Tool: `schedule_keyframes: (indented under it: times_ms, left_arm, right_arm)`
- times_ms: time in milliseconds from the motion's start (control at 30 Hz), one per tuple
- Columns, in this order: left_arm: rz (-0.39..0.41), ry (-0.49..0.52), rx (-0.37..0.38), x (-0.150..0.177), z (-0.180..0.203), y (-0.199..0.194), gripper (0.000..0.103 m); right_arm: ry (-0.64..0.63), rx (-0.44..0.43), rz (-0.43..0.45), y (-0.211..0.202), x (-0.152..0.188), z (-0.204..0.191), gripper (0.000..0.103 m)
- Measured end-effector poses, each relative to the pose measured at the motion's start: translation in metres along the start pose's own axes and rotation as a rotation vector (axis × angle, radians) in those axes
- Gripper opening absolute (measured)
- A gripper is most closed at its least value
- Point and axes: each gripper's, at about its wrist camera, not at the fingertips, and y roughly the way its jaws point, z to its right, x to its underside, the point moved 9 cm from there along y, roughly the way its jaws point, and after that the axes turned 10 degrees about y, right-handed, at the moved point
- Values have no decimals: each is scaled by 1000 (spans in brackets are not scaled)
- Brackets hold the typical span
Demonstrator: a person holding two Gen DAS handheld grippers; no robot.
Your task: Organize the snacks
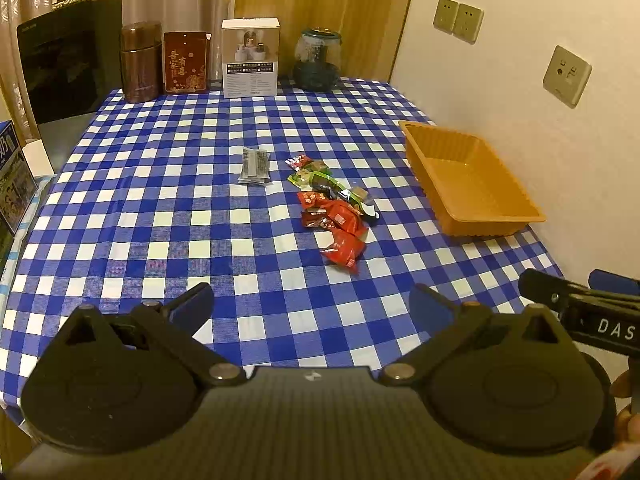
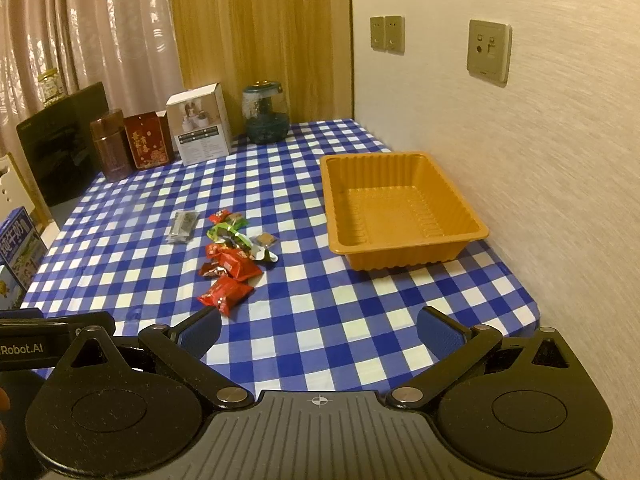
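Both grippers hang above the near edge of the counter [image 1: 160, 200], jaws spread wide and holding nothing: the left gripper [image 1: 312, 304] and the right gripper [image 2: 318, 326] each show only checked cloth between their blue pads.

The snacks lie loose mid-counter. From the right gripper, the nearest red snack packet [image 2: 226, 294] sits at about eleven o'clock, just beyond the left pad; from the left gripper the same packet [image 1: 344, 249] lies at about one o'clock, farther off. The snack pile [image 1: 332, 200] strings away from the grippers toward twelve, so its long axis runs roughly along the line of reach. A grey sachet [image 1: 255, 166] lies apart at the pile's ten o'clock.

The empty orange tray [image 2: 400, 208] stands at the right gripper's one o'clock, against the wall. By my reading, the right gripper is nearer both packet and tray and suits the first pick.
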Motion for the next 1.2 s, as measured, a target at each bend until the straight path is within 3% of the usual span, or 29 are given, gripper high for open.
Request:
schedule_keyframes:
  times_ms: [1200]
  left_arm:
    - [1, 1, -1, -1, 3, 0, 103]
  right_arm:
    - [3, 5, -2, 1, 0, 2, 103]
